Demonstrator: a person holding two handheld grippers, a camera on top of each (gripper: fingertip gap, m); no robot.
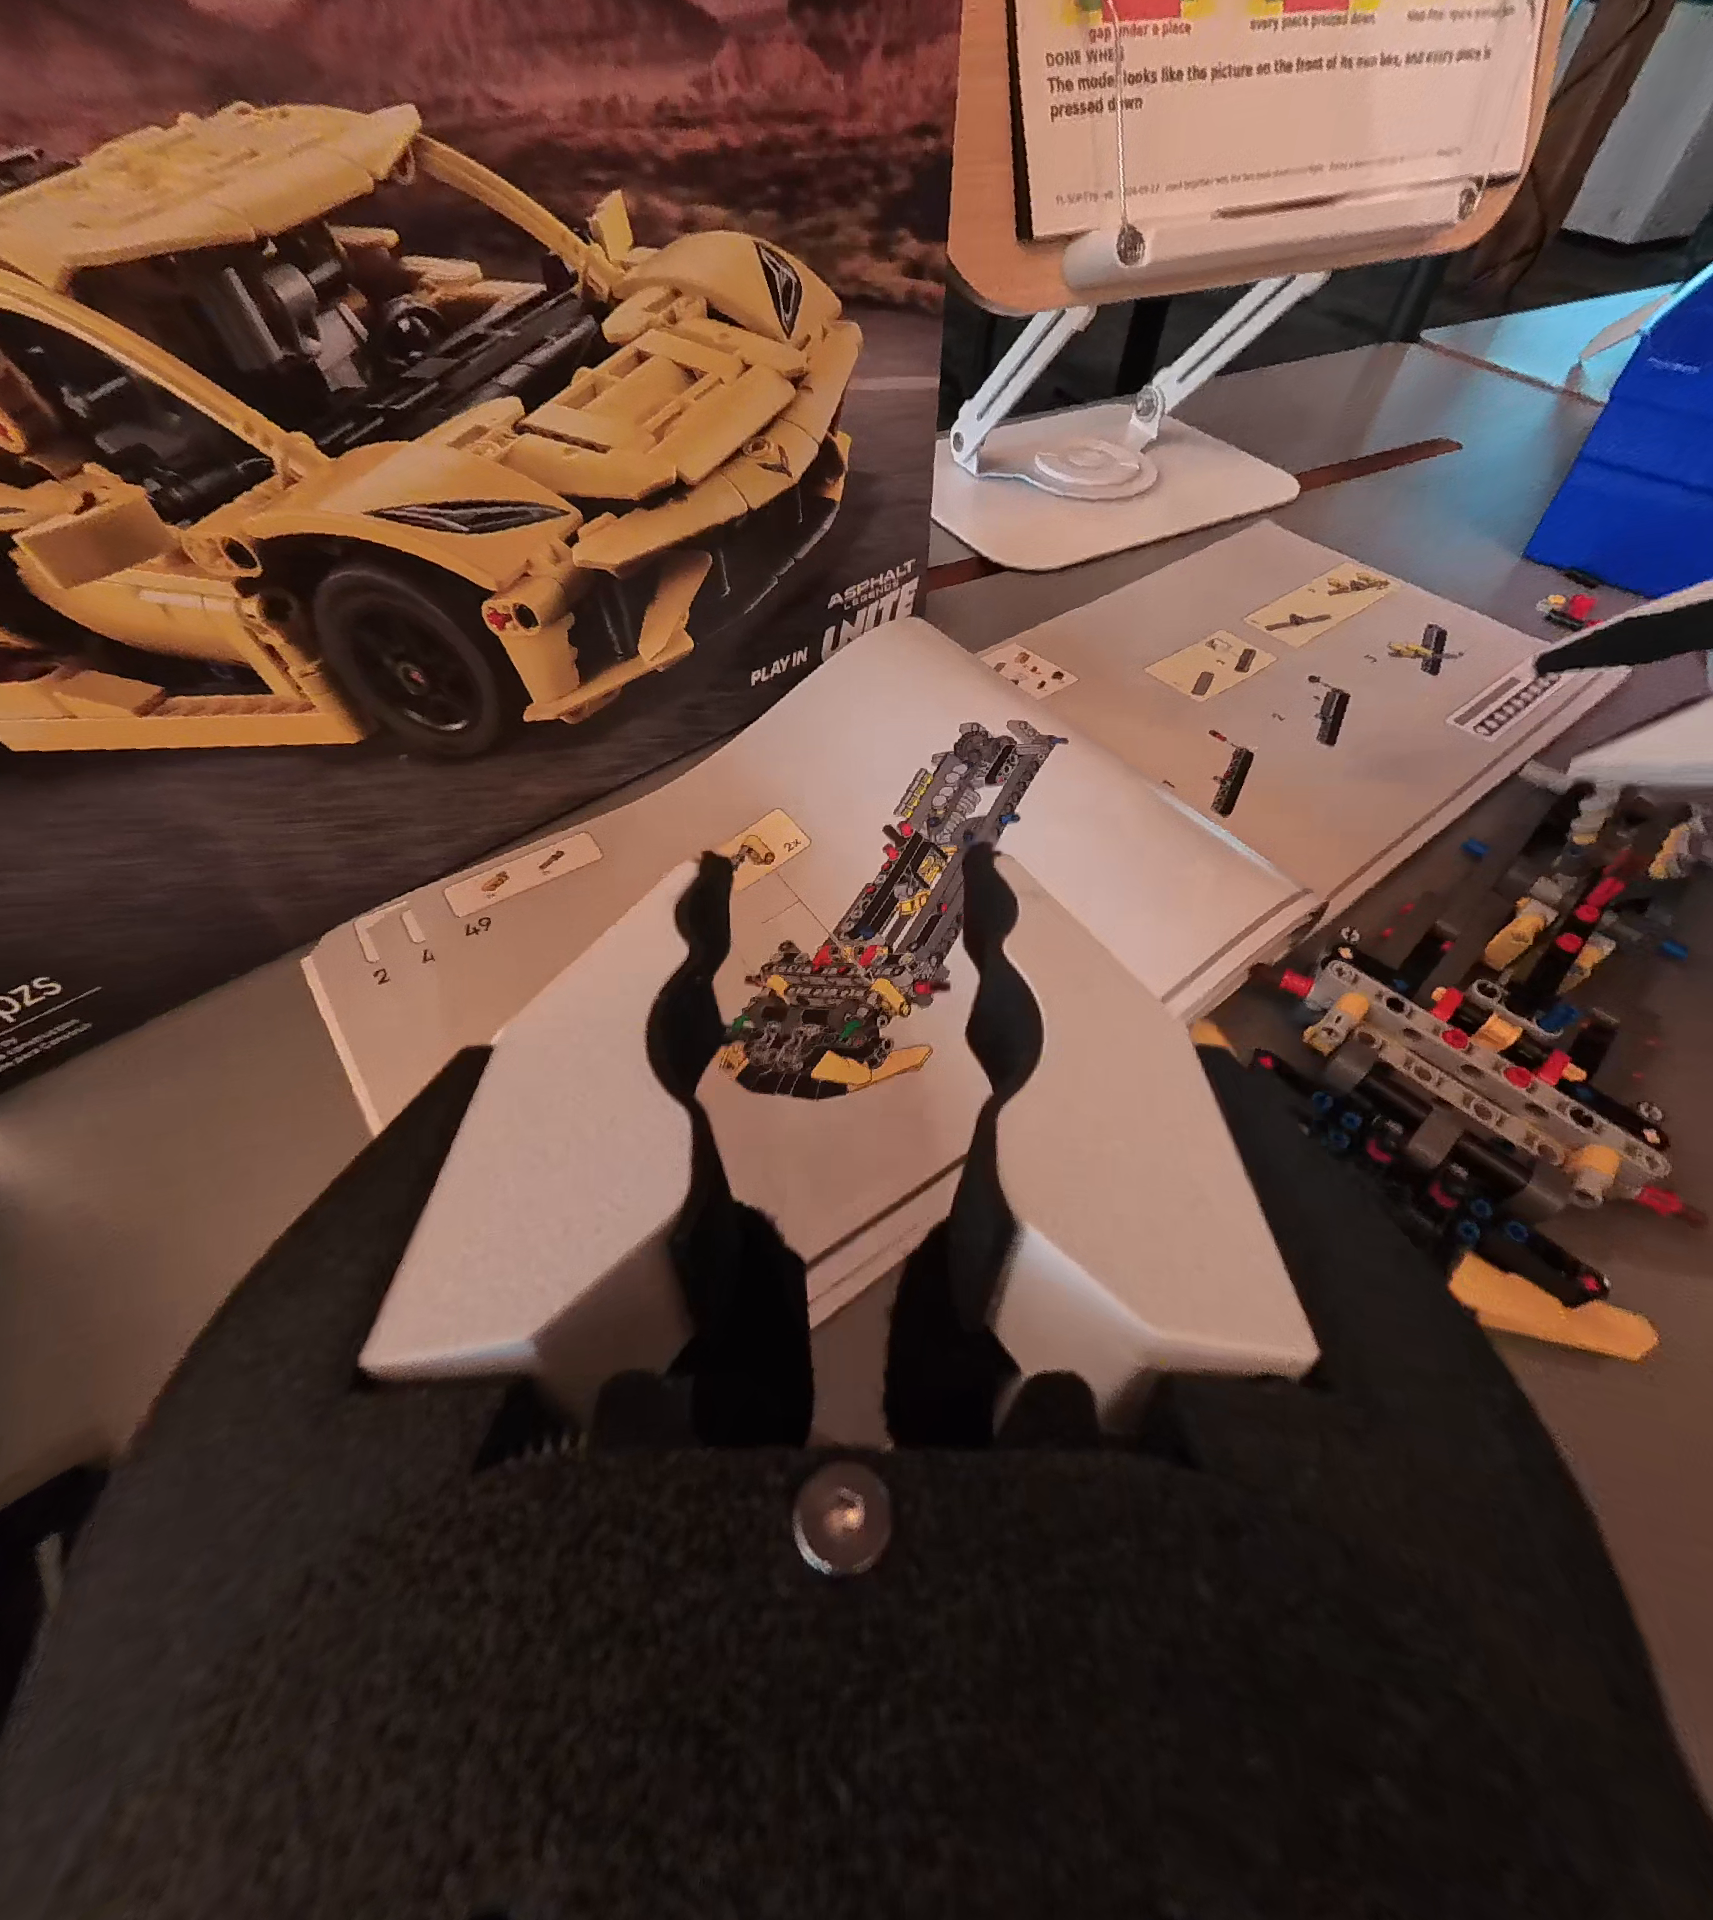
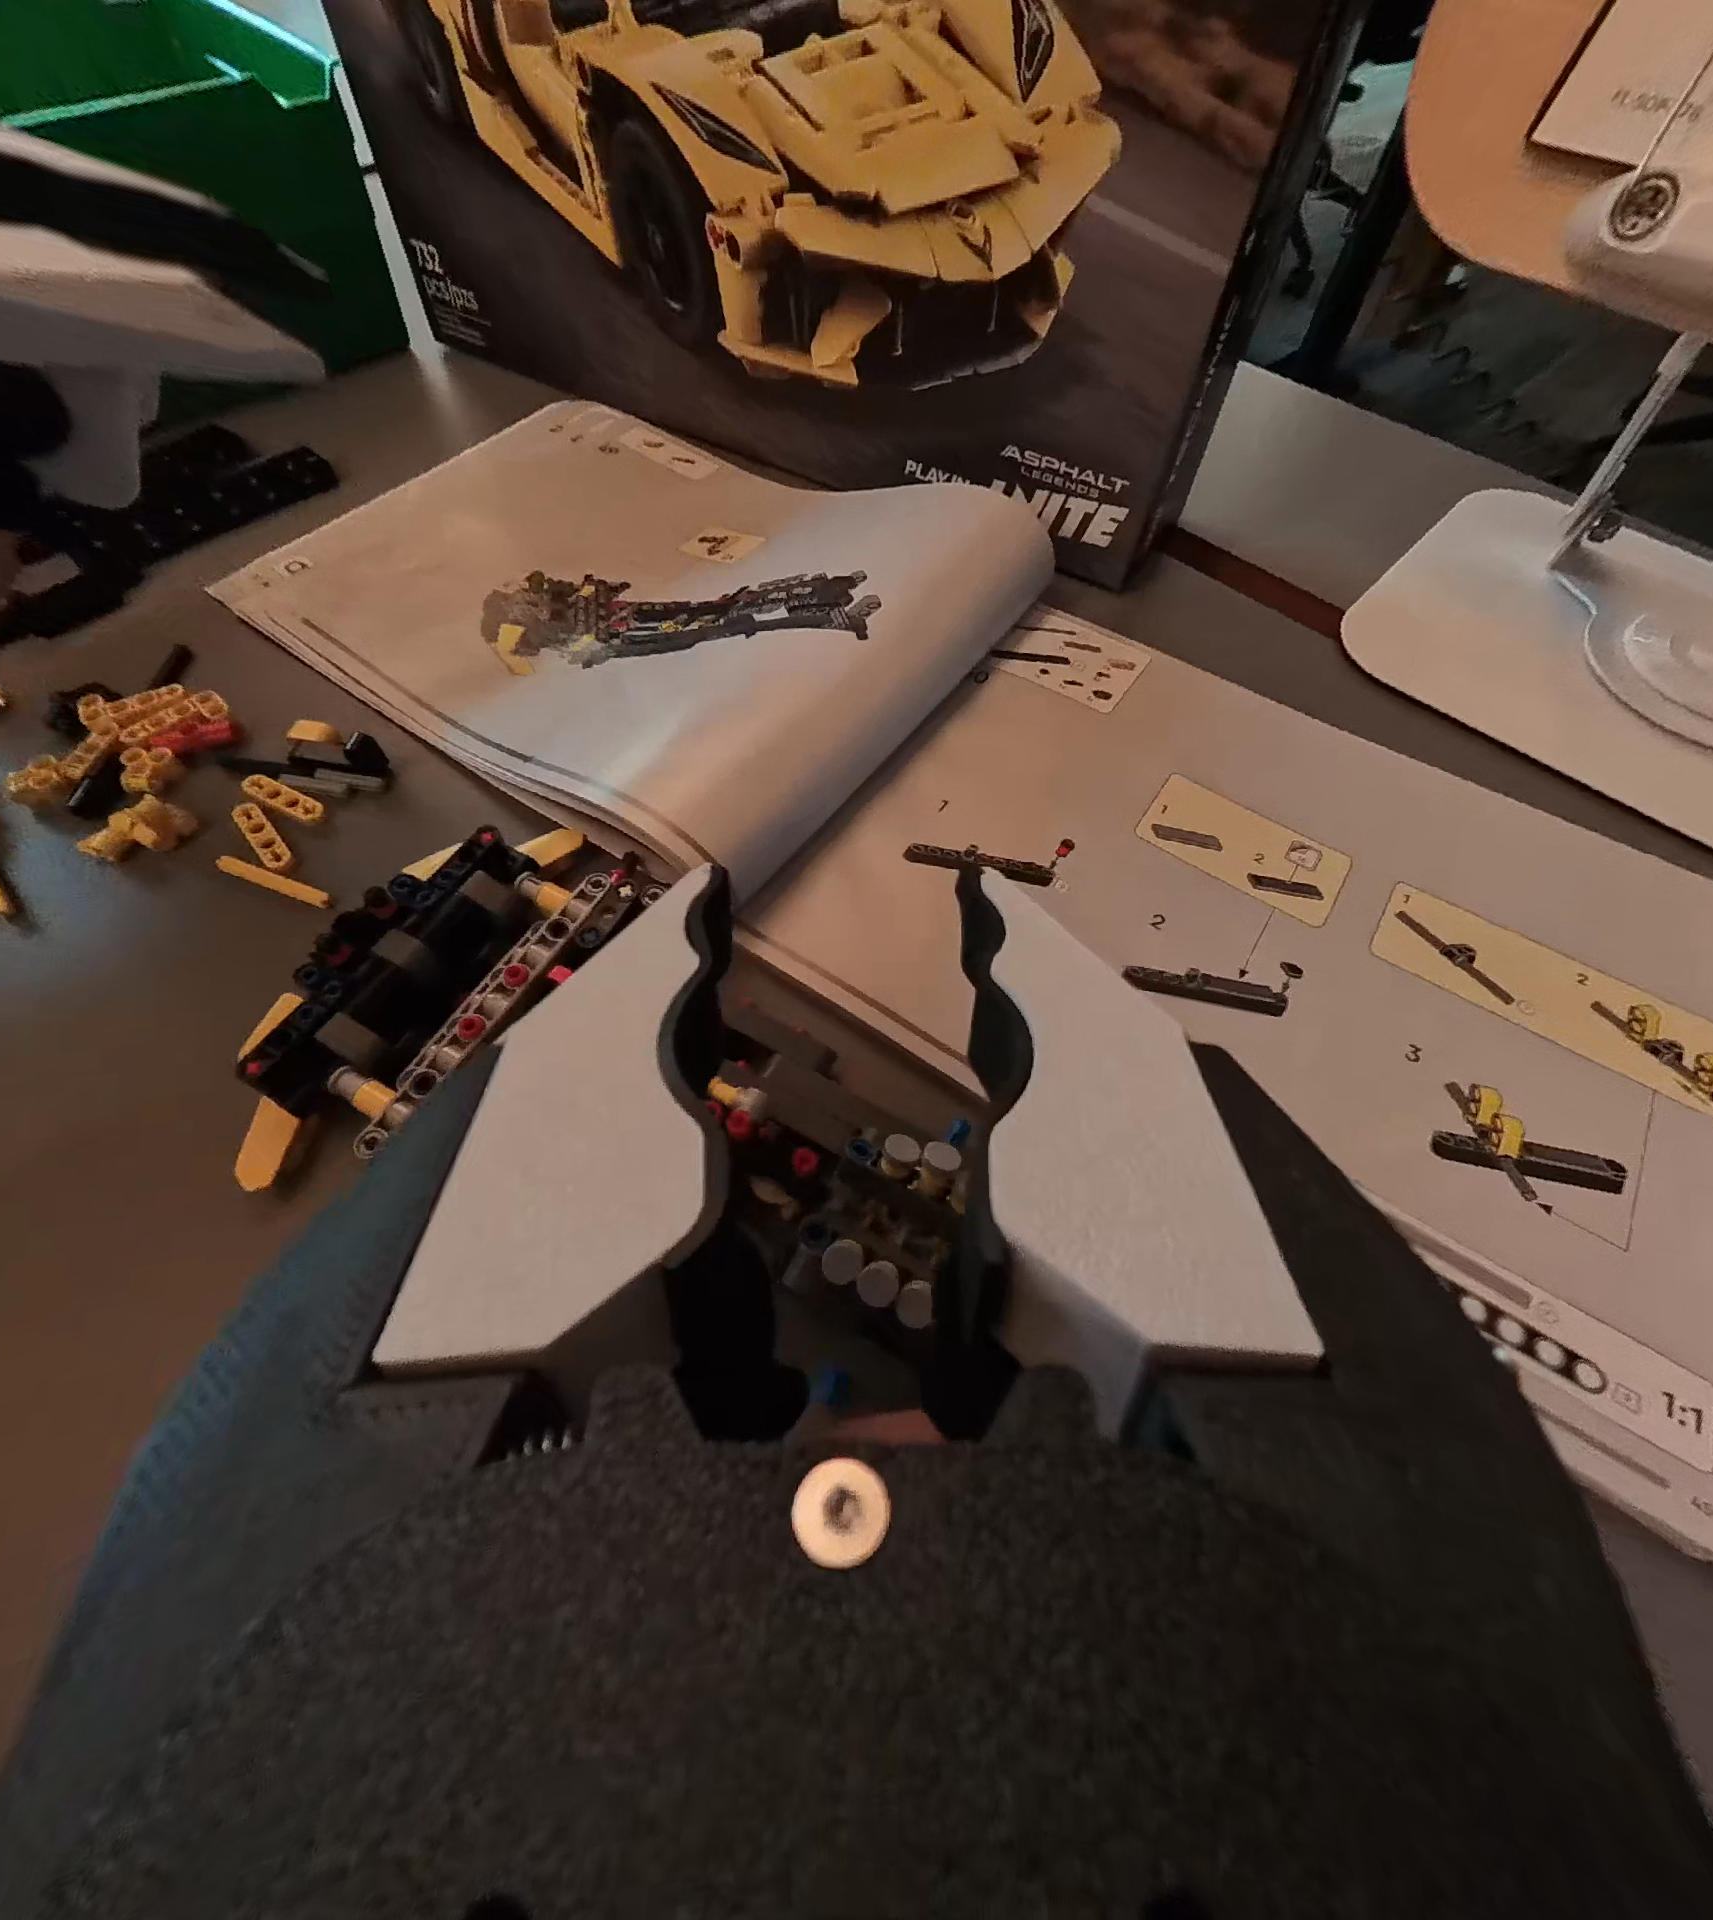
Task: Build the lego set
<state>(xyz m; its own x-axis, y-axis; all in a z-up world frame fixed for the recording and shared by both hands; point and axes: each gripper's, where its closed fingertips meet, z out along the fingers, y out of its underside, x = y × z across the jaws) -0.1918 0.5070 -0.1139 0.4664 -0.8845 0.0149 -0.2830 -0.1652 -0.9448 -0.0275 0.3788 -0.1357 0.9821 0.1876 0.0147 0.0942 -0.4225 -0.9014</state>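
Yellow car on dark box (image 1: pixel 312 416) (loose pieces (image 2: pixel 145 769) mostly yellow).

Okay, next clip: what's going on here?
A person with two handheld grippers is mid-build on a Lego car. Both the left gripper and the right gripper are open and empty. The half-built chassis lies on the table beside the open instruction booklet, with loose pieces further left.

Open manual (image 2: pixel 831 748) before the box (image 2: pixel 831 260), chassis (image 2: pixel 436 997) at its near-left edge.
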